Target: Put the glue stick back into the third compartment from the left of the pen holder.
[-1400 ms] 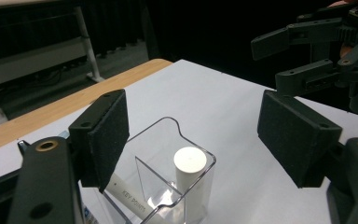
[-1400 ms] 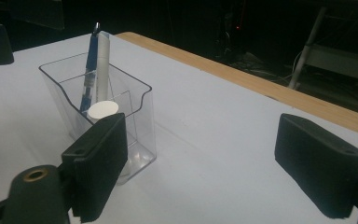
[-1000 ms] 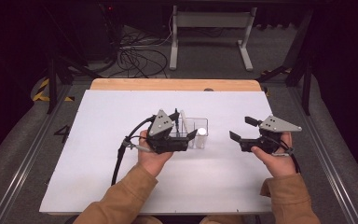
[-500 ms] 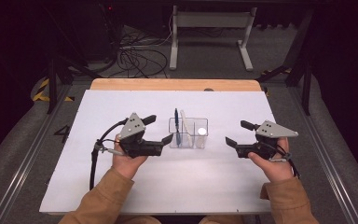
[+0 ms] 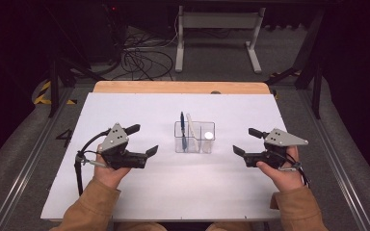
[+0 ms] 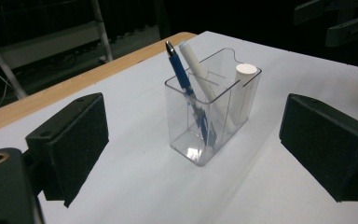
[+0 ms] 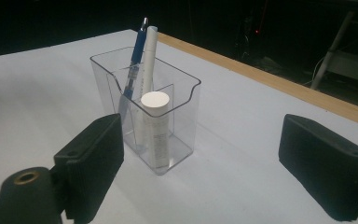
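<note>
- The left gripper [image 5: 143, 140] sits over the left part of the white table [image 5: 139, 192], held in the person's left hand [image 5: 108, 173]; its jaws stand wide apart and hold nothing. It points toward the middle of the table.
- In the left gripper view the two black pads [image 6: 77, 144] frame the clear holder, which stands well ahead of them, touching neither.
- A black cable [image 5: 79, 166] loops from the left gripper down beside the tan sleeve [image 5: 89, 209].
- The clear plastic holder [image 5: 195, 137] stands upright at the middle of the table, between the two grippers and apart from both. Inner walls split it into compartments.
- A blue pen [image 5: 182, 130] leans in the holder's left end as the high view shows it, its tip sticking up past the rim.
- A white pen [image 5: 191, 127] leans just beside the blue pen, in the same end of the holder; the two appear to cross near their tops.
- A short white tube [image 5: 207, 136] with a flat round cap stands upright in the right-hand compartment, its cap about level with the rim.
- The right gripper [image 5: 246, 142] hovers over the right part of the table in the right hand [image 5: 282, 173], jaws spread wide and empty, pointing toward the holder.
- A wooden edge [image 5: 180, 87] runs along the table's far side.
</note>
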A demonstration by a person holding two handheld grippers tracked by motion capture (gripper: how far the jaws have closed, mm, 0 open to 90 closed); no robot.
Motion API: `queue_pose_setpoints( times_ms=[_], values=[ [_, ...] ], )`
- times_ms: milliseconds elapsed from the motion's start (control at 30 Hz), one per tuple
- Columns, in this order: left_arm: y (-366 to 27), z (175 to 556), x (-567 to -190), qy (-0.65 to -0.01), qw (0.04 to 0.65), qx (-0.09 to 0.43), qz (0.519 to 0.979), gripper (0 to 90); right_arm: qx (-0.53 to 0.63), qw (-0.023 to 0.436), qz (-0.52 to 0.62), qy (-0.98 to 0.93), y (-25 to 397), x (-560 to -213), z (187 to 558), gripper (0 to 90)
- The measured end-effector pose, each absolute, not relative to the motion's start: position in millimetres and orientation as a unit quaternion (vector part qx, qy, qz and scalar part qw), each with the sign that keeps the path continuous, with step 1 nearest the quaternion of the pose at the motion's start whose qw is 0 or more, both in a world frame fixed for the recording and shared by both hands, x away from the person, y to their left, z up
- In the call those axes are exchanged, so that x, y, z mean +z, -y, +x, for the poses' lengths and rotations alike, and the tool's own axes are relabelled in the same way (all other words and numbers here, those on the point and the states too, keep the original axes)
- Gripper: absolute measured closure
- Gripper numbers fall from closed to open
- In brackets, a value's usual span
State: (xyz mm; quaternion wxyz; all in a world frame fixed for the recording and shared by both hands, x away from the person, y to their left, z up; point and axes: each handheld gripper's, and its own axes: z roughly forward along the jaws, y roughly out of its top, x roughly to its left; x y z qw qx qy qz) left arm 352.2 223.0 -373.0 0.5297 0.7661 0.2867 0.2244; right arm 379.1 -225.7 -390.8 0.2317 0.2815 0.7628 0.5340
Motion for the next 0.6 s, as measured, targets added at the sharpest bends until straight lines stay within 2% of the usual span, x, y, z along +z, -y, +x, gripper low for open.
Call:
queue_pose_setpoints(
  times_ms=[233, 600],
  values=[
    [-237, 350, -381, -0.289, 0.526, 0.205, 0.773, 4.2, 0.536, 0.226, 0.281, -0.763, 226, -394, 377, 14.3],
    [-259, 339, -395, -0.290, 0.526, 0.202, 0.774, 2.3, 0.535, 0.226, 0.273, -0.767, 228, -399, 371, 13.7]
  ],
)
